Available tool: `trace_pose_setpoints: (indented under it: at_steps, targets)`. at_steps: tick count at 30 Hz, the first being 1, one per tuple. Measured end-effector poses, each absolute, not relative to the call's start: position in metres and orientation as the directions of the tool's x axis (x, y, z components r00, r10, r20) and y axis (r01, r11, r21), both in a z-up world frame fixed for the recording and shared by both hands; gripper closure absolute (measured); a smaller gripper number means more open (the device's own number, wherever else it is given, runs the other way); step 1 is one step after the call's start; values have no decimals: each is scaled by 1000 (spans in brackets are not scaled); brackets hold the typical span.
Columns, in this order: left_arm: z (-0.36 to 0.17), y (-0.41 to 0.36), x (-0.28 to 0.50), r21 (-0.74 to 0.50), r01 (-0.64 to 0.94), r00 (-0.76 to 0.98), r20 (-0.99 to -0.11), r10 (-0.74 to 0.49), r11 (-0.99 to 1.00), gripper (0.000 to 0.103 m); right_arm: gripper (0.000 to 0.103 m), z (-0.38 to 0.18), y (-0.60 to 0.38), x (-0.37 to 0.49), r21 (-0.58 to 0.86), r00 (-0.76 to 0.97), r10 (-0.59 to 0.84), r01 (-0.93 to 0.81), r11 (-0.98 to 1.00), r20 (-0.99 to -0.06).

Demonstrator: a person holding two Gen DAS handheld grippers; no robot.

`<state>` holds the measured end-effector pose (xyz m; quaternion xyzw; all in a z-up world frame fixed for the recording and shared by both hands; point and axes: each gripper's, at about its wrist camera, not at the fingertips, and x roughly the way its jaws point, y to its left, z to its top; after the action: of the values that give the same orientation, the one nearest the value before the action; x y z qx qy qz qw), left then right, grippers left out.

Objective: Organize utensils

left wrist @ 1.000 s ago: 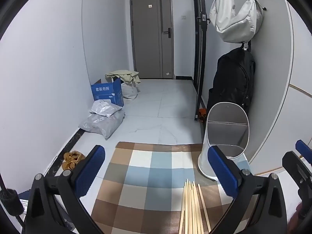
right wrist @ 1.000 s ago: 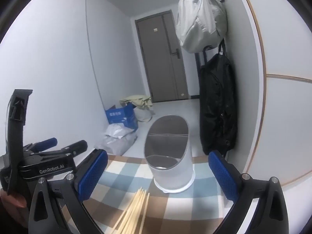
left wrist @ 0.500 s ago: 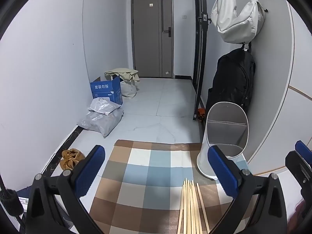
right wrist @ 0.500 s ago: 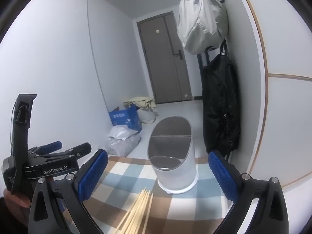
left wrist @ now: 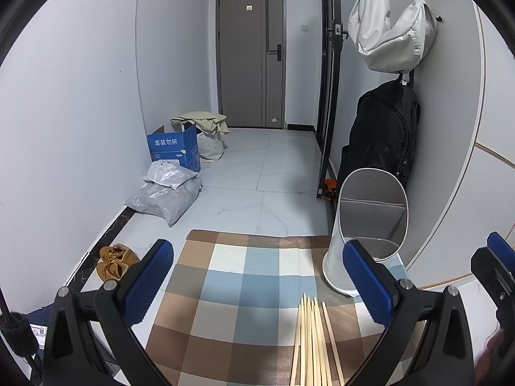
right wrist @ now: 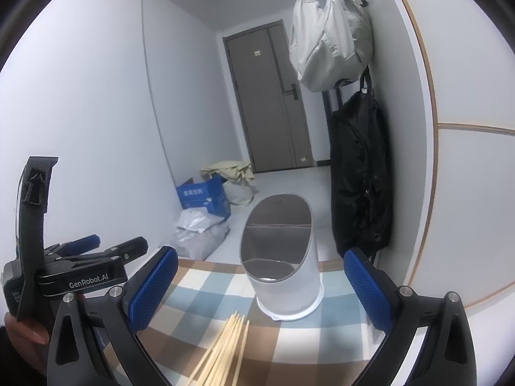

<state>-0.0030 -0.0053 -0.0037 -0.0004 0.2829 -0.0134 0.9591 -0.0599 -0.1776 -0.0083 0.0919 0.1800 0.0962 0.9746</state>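
Several pale wooden chopsticks (left wrist: 312,341) lie bunched on a checked cloth (left wrist: 238,289), tips pointing away; the right wrist view shows the chopsticks (right wrist: 222,350) fanned on the cloth (right wrist: 199,302). A white oval utensil holder (left wrist: 370,225) with a divided grey inside stands at the cloth's far right; the holder (right wrist: 283,263) is straight ahead of the right gripper. My left gripper (left wrist: 257,286) is open and holds nothing, with the chopsticks between its fingers' lines. My right gripper (right wrist: 260,292) is open and holds nothing. The left gripper's body (right wrist: 77,273) shows at left, held by a hand (right wrist: 22,328).
Beyond the cloth's far edge is a tiled floor (left wrist: 257,180) with a blue box (left wrist: 173,148), grey parcel bags (left wrist: 164,193) and brown shoes (left wrist: 112,262). A black backpack (left wrist: 383,135) and white bag (left wrist: 392,29) hang on the right wall. A grey door (left wrist: 251,54) closes the hallway.
Both cameras have tilted slightly, so the scene shifts a little; the chopsticks and holder lie as before. Both grippers remain open.
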Motion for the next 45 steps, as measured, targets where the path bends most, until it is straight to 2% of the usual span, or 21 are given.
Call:
trace_pose_setpoints:
  at_steps: [45]
  targets:
    - [-4,0,-1,-21,29,834,-550,-36,999,1,0,-7,-181,-63,204,919,209,-146,968,-336]
